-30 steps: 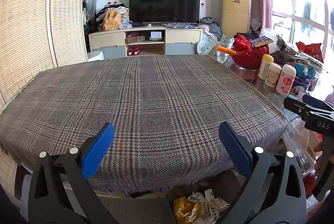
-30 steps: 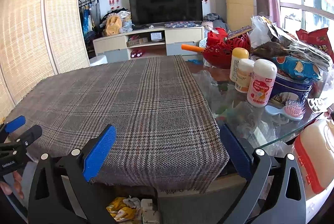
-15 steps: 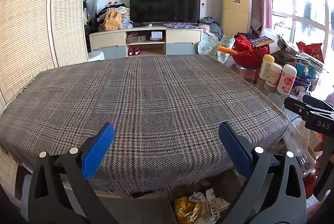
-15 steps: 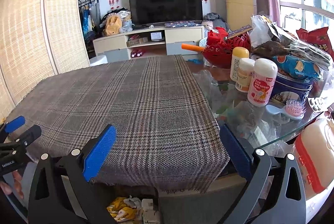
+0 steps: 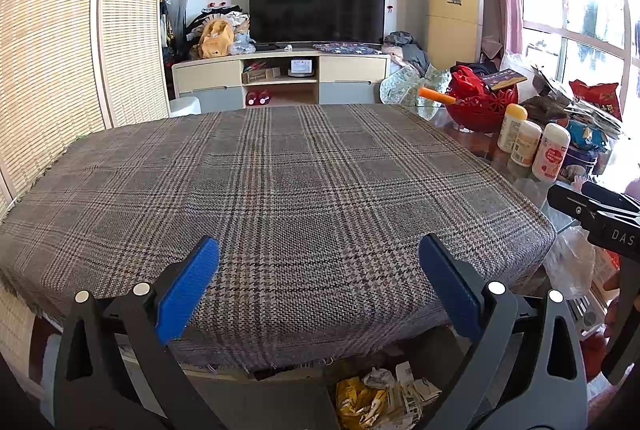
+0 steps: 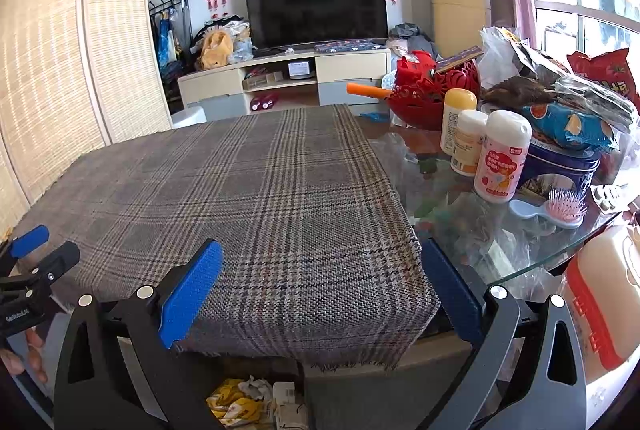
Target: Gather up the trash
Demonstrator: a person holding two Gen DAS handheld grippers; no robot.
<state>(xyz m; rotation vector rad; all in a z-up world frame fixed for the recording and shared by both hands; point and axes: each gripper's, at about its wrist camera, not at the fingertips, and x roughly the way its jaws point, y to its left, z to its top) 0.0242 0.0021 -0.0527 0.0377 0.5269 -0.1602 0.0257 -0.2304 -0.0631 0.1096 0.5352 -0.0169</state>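
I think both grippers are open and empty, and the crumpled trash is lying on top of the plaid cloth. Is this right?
Not quite. The left gripper and the right gripper are open and empty, but the crumpled trash lies below the near edge of the table, not on the plaid cloth. Both wrist views show this, and nothing lies on the cloth.

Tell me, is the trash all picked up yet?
It looks nearly finished. Done: the plaid cloth has no trash on it, and crumpled wrappers sit piled below the table edge, though I cannot make out what they are in. In hand: nothing; the left gripper and right gripper are both open. Left: maybe nothing; the bottles look like belongings.
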